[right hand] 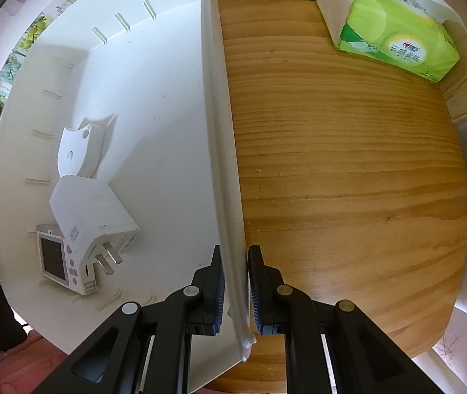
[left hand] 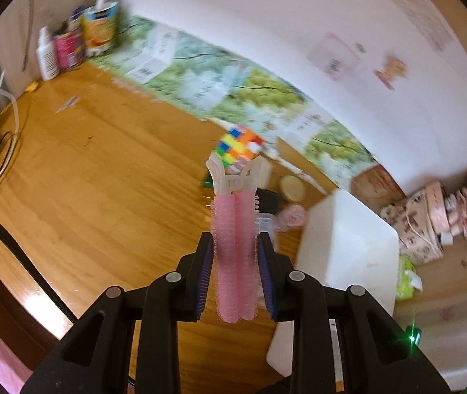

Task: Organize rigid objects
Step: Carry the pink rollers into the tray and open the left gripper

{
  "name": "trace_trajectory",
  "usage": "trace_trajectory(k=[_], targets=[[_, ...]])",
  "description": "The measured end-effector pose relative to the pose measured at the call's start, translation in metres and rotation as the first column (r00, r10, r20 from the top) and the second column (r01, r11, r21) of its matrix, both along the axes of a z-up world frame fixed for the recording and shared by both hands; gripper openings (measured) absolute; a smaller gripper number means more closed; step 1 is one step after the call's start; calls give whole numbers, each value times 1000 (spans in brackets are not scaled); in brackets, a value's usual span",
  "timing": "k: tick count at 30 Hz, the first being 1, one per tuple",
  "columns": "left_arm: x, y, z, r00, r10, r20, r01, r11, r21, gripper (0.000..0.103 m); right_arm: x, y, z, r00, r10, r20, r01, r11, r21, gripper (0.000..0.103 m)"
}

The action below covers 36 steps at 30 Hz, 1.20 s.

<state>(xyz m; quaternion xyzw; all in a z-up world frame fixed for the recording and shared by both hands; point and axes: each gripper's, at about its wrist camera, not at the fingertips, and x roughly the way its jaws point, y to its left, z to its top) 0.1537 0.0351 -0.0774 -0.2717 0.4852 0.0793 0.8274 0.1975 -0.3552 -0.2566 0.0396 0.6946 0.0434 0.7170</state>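
My left gripper (left hand: 236,282) pinches the pink hair clip (left hand: 235,256) mid-body; it looks light, fuzzy, slightly squashy. Right gripper (right hand: 236,290) clamps the white bin's rim (right hand: 223,170).

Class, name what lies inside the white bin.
Inside the white bin: a white plug adapter leaning on a small screened device, part covered, and a white curved piece.

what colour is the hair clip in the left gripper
Pink, with a whitish handle; the hair clip shows best in the left wrist view.
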Motion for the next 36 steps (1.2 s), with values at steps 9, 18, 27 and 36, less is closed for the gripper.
trace_trajectory(k=[9, 18, 27, 36], targets=[[8, -61, 11, 987, -159, 33, 159, 987, 2, 29, 6, -7, 2, 1000, 30, -6, -29, 999, 38, 15], [5, -125, 10, 946, -320, 43, 320, 947, 19, 29, 8, -4, 1, 997, 82, -3, -82, 995, 56, 15], [8, -176, 4, 893, -449, 36, 448, 894, 15, 29, 10, 9, 1, 992, 126, 13, -127, 990, 66, 15], [12, -214, 0, 834, -551, 21, 550, 834, 35, 30, 15, 10, 11, 991, 135, 19, -137, 988, 74, 15]])
